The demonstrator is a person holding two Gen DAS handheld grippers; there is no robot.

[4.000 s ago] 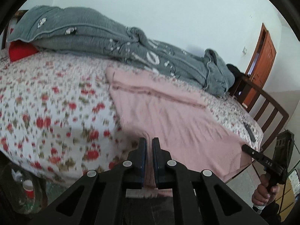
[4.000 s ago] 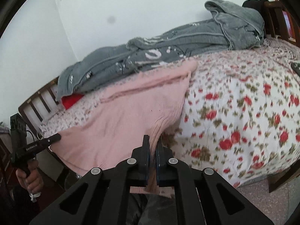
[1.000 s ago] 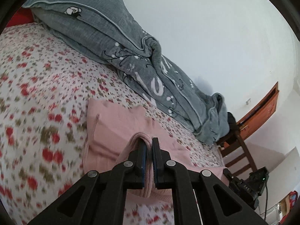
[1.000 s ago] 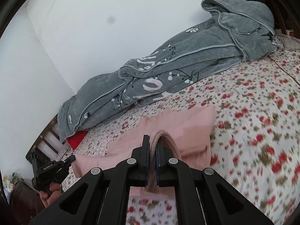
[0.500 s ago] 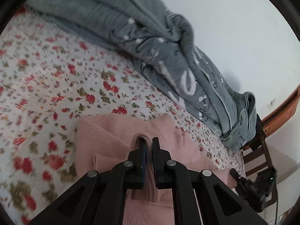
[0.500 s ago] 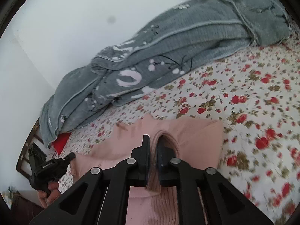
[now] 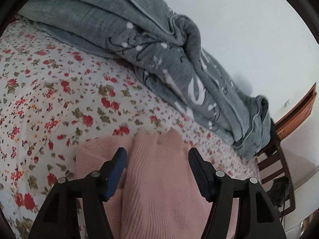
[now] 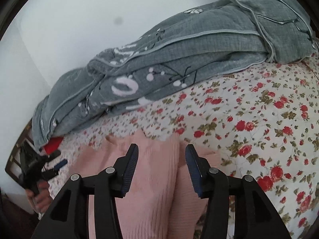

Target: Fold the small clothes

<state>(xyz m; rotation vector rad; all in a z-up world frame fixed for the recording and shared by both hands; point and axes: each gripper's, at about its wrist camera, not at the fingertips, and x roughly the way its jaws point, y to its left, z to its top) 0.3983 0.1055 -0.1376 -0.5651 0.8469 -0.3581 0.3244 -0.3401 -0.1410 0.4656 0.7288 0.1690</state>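
Pink ribbed knit garment (image 7: 159, 179) lying folded on floral bedsheet (image 7: 49, 99), lower centre of both frames — raised fold ridge running down between the jaws. Left gripper (image 7: 157, 157) and right gripper (image 8: 161, 153): jaws spread wide, holding nothing. Grey quilt (image 8: 179, 63) bunched across upper frame. Garment's near edge cut off.

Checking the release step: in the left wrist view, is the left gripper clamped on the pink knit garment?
No. The left gripper has its fingers spread wide, and the pink knit garment lies loose on the floral bedsheet.
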